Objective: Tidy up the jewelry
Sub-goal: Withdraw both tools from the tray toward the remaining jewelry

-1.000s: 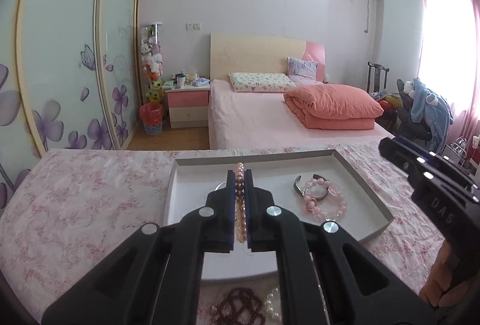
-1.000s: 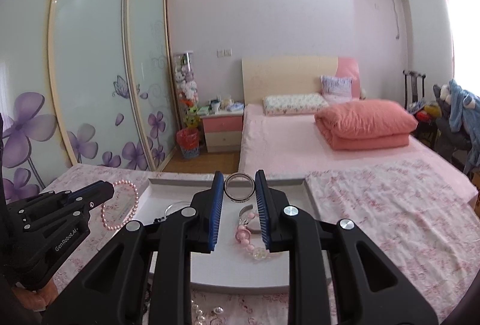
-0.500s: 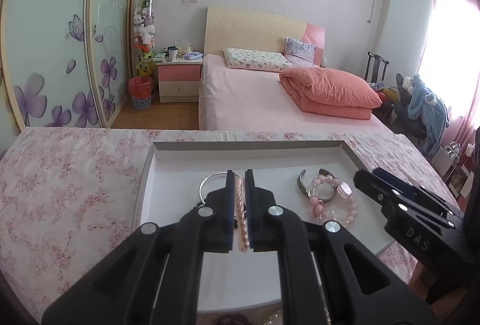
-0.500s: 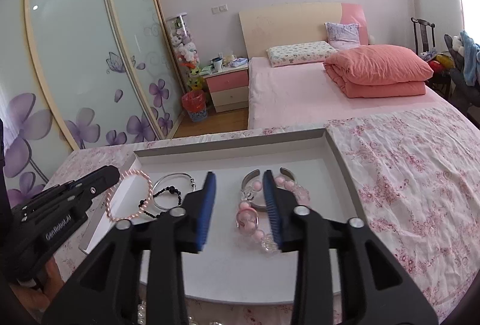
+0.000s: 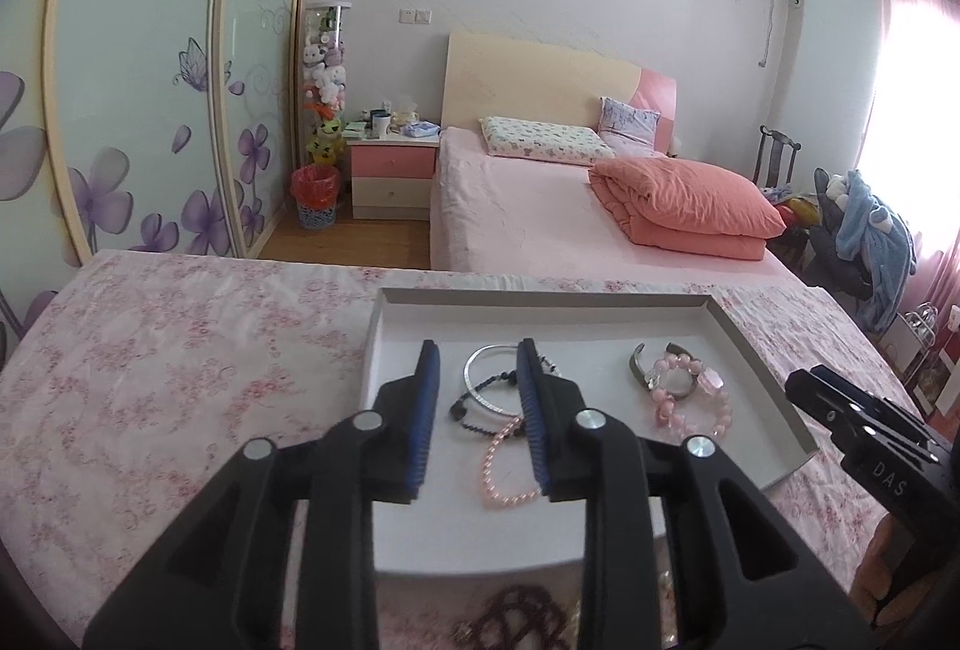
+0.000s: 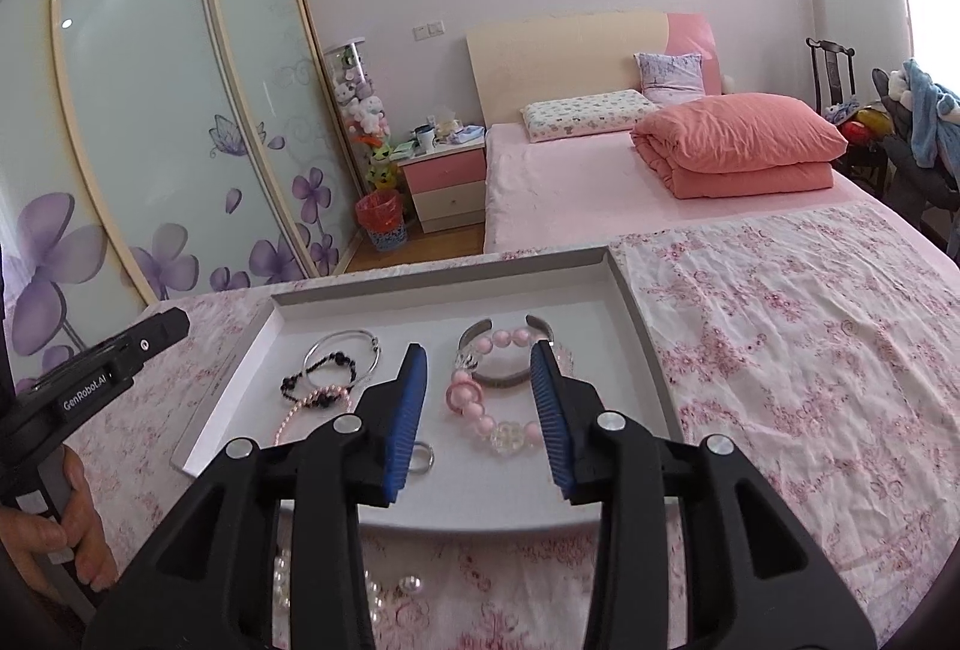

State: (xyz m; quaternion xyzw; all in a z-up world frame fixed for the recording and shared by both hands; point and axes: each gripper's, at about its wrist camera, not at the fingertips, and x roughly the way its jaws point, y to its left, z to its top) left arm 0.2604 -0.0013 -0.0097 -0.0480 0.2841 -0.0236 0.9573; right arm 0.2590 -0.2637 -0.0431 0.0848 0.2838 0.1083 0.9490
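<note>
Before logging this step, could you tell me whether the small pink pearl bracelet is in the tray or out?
In. The pink pearl bracelet lies loose on the white tray's floor, below the open left gripper.

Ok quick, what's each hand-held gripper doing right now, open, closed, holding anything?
Left hand-held gripper: open, holding nothing, above the tray.
Right hand-held gripper: open, holding nothing, above the tray.

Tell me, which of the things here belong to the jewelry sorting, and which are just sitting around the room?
Part of the job:
- white tray
- pink pearl bracelet
- silver bangle
- black bead bracelet
- chunky pink bead bracelet
- metal cuff
- small silver ring
- dark red beads and pearls not yet in the tray

Just lying about:
- folded quilt
- nightstand
- red wastebasket
</note>
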